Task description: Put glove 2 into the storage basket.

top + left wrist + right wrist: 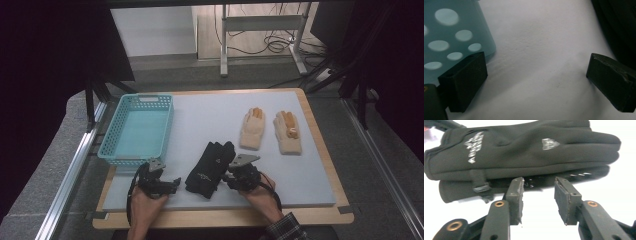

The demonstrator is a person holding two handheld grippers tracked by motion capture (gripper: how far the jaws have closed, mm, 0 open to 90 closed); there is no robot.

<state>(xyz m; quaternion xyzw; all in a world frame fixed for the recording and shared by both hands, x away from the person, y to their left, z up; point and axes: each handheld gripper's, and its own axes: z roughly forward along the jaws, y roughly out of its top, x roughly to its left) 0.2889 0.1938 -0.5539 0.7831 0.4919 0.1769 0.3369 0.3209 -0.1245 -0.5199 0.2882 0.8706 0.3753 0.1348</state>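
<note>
Two black gloves [210, 169] stacked near the worktop's [300, 192] front edge, between both grippers. Right gripper [539, 187] nosing at the stack's edge, jaws apart, nothing pinched. Left gripper [536, 80] beside the basket [137, 129], jaws wide apart over bare mat.

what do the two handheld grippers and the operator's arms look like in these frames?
Both are black. The left gripper and right gripper each carry a grey three-cornered plate on top and trail a black cable by the wrist. Up close, the jaws end in blocky black pads, worn at the edges, on arms with brass-coloured rivets. A plaid sleeve covers the right forearm.
</note>
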